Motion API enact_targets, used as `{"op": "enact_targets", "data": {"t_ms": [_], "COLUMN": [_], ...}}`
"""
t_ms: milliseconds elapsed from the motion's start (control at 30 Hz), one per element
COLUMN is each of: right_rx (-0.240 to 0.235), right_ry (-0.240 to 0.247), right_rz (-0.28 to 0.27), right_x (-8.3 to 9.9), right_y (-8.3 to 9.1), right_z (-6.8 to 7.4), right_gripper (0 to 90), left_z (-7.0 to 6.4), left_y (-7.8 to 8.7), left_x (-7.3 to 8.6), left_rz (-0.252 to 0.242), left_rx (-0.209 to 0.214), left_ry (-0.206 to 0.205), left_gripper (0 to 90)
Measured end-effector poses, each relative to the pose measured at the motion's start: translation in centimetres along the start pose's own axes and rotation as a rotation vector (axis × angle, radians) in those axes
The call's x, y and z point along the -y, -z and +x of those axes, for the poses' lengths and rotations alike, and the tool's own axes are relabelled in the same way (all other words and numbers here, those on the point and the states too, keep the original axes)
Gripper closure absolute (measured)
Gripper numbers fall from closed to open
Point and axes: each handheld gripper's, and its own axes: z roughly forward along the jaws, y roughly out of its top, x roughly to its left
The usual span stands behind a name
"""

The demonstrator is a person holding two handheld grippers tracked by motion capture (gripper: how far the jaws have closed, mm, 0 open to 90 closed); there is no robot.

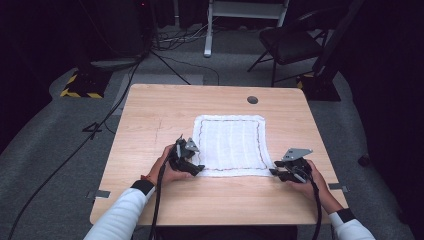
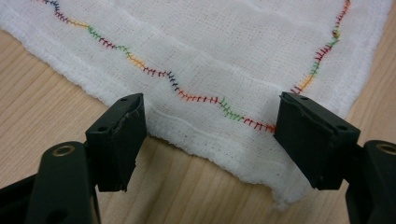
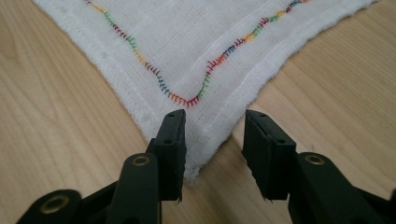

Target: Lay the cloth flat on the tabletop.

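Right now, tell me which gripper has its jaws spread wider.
The left gripper: its jaws straddle a broad stretch of the cloth's edge, while the right gripper stands narrower at a corner.

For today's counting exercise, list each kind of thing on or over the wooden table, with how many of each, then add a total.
Cloth: 1, the white cloth with coloured stitching, lying flat on the table.
Grippers: 2, the left gripper and the right gripper, each at a near corner of the cloth with jaws apart.
Hands: 2, one holding each gripper.
Total: 5
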Motion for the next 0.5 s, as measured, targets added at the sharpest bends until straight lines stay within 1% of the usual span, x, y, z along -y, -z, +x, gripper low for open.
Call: {"op": "enact_targets", "data": {"t_ms": [67, 100, 233, 300, 367, 400, 433, 500], "right_rx": [-0.004, -0.005, -0.009, -0.013, -0.019, -0.018, -0.013, 0.009], "right_ry": [-0.01, -0.013, -0.016, -0.014, -0.013, -0.014, -0.012, -0.003], "right_rz": [0.001, 0.002, -0.001, 0.002, 0.005, 0.004, 0.001, 0.005], "right_x": [0.4, 0.5, 1.1, 1.3, 1.5, 1.6, 1.6, 1.6], "right_y": [0.3, 0.5, 1.0, 1.2, 1.4, 1.5, 1.5, 1.6], "right_z": [0.3, 0.4, 0.8, 1.0, 1.2, 1.3, 1.4, 1.5], "right_gripper": [59.6, 59.6, 59.6, 59.6, 59.5, 59.4, 58.0, 52.4], "left_z": [-0.3, -0.5, -1.0, -1.4, -1.7, -1.8, -1.9, -1.9], "left_y": [0.2, 0.2, 0.4, 0.5, 0.7, 0.9, 1.1, 1.3], "left_x": [0.2, 0.3, 0.6, 0.9, 1.0, 1.0, 1.0, 1.0], "left_rz": [0.004, 0.001, 0.001, -0.006, -0.004, 0.005, 0.007, 0.007], "left_rx": [0.011, 0.016, 0.024, 0.029, 0.036, 0.031, 0.019, 0.011], "left_ry": [-0.008, -0.004, -0.01, -0.019, -0.028, -0.043, -0.065, -0.075], "left_gripper": [25.7, 25.7, 25.7, 25.7, 25.7, 25.6, 25.5, 24.7]}}
